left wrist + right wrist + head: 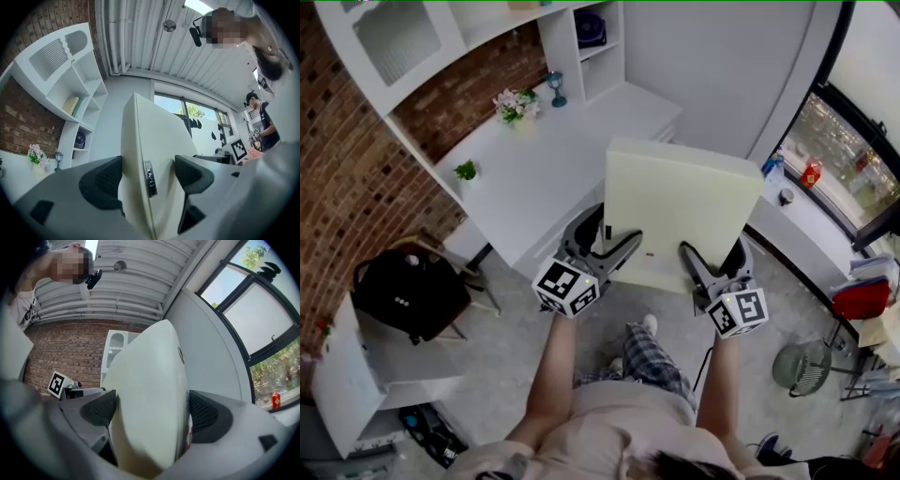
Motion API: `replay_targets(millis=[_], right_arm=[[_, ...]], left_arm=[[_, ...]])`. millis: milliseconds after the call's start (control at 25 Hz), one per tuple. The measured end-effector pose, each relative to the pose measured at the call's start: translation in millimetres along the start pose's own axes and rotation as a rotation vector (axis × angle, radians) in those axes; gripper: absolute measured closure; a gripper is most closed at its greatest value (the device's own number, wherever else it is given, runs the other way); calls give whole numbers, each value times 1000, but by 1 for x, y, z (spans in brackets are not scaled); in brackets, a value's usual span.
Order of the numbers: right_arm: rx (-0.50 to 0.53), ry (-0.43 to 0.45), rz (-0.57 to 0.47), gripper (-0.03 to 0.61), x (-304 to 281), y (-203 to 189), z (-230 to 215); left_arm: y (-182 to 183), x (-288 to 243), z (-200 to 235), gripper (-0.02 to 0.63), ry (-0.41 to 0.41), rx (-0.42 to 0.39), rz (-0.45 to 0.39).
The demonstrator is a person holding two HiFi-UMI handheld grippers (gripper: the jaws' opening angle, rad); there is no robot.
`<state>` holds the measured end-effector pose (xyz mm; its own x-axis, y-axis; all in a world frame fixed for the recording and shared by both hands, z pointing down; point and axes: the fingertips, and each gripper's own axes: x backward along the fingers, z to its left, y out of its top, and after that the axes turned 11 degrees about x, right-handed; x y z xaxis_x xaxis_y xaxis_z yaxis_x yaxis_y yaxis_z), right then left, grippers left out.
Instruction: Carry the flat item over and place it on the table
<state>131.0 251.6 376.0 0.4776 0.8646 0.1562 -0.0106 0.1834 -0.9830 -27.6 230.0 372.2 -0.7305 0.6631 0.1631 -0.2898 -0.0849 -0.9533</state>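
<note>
A smooth, cream, rectangular flat item [680,211] sits mid-frame in the head view, held above the grey floor [506,347] beside the matte white table [534,173]. The left gripper [607,242] and right gripper [711,262] each clamp ribbed black pads onto its near edge. A rough brick wall [347,178] fills the left.

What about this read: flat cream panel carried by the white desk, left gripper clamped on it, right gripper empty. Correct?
No: the right gripper isn't empty. The right gripper view shows its jaws shut on the panel too, like the left gripper.
</note>
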Motion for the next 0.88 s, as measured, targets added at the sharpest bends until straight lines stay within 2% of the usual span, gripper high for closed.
replay_targets(millis=[240, 480, 720, 880], right_arm=[[-4, 2, 3, 91, -29, -11, -27], [-34, 14, 3, 91, -86, -34, -69], [-20, 55, -43, 91, -194, -61, -143], [-39, 92, -56, 91, -282, -66, -204]], left_arm=[[-3, -33, 24, 268, 8, 2, 1], [-5, -85, 72, 268, 22, -5, -5], [-1, -179, 158, 268, 63, -44, -9], [20, -255, 220, 268, 97, -66, -32]])
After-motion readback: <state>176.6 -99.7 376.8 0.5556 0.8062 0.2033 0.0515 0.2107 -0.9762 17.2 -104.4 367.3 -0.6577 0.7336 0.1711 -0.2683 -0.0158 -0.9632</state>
